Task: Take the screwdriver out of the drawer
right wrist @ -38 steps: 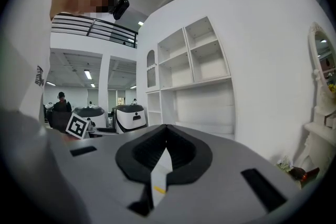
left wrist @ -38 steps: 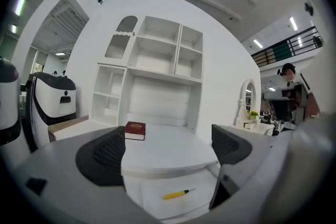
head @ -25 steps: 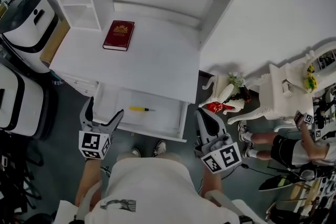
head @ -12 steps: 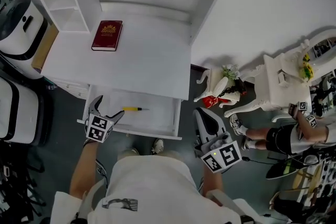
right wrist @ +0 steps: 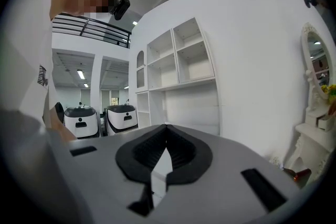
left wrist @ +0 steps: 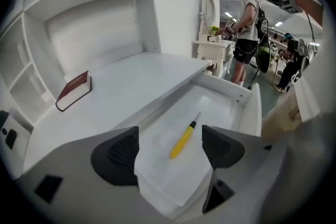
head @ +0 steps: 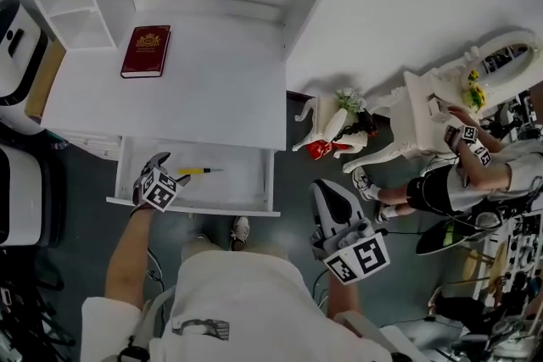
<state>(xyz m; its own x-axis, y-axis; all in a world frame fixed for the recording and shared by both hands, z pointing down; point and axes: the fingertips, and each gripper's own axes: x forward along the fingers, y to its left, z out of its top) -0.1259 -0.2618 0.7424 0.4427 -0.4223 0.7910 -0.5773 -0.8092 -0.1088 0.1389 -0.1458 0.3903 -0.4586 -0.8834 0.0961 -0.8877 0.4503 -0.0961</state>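
Observation:
A yellow-handled screwdriver (head: 194, 171) lies in the open white drawer (head: 250, 182) under the desk (head: 221, 89). My left gripper (head: 169, 169) reaches down into the drawer at the handle end. In the left gripper view the screwdriver (left wrist: 184, 139) lies on the drawer floor just ahead of the left gripper (left wrist: 171, 149). Its jaws have just been closing but stand open, and the pads touch nothing. My right gripper (head: 325, 193) hangs to the right of the drawer, over the floor. In its own view the right gripper (right wrist: 166, 150) is shut on nothing.
A dark red book (head: 146, 52) lies on the desk top, with white shelves (head: 76, 4) behind it. White machines (head: 12, 38) stand at the left. An ornate white table (head: 420, 119) and another person (head: 458, 182) are at the right, with red items (head: 321, 149) on the floor.
My left gripper has dropped from in front of the drawer down into it, up to the screwdriver's handle, and its jaws have narrowed. The right gripper has hardly shifted.

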